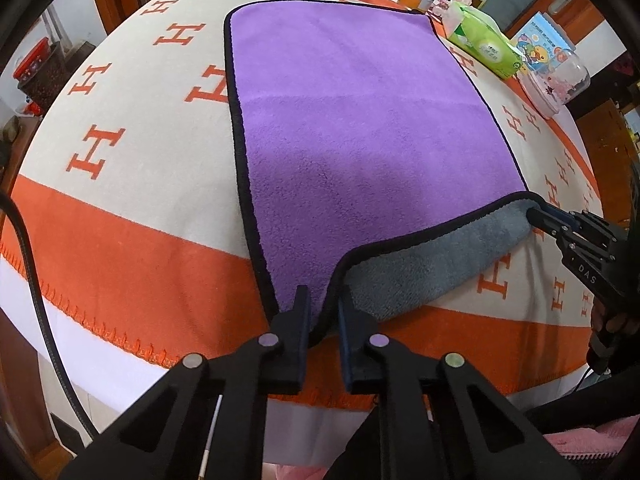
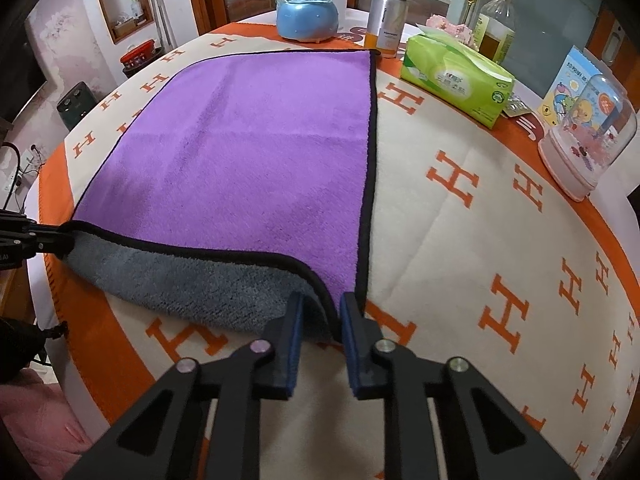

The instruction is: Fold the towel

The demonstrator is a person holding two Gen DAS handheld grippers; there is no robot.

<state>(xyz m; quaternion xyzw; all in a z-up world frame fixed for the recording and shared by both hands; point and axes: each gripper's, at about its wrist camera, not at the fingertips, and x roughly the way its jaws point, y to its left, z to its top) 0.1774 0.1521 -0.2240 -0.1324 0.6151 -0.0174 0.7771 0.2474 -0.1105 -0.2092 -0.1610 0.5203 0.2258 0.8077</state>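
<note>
A purple towel (image 1: 360, 120) with a black hem and grey underside lies on a round table; it also shows in the right wrist view (image 2: 248, 152). Its near edge is lifted, showing the grey side (image 1: 432, 264). My left gripper (image 1: 323, 312) is shut on the towel's near left corner. My right gripper (image 2: 322, 316) is shut on the near right corner, and it shows in the left wrist view (image 1: 536, 216) at the right. The left gripper shows in the right wrist view (image 2: 60, 236) at the far left.
The table has a cream and orange cloth (image 2: 480, 240) with H marks. At the back stand a blue snow globe (image 2: 308, 4), a can (image 2: 386, 20), a green tissue pack (image 2: 456, 76), a bottle (image 2: 496, 24) and a clear jar (image 2: 588, 128).
</note>
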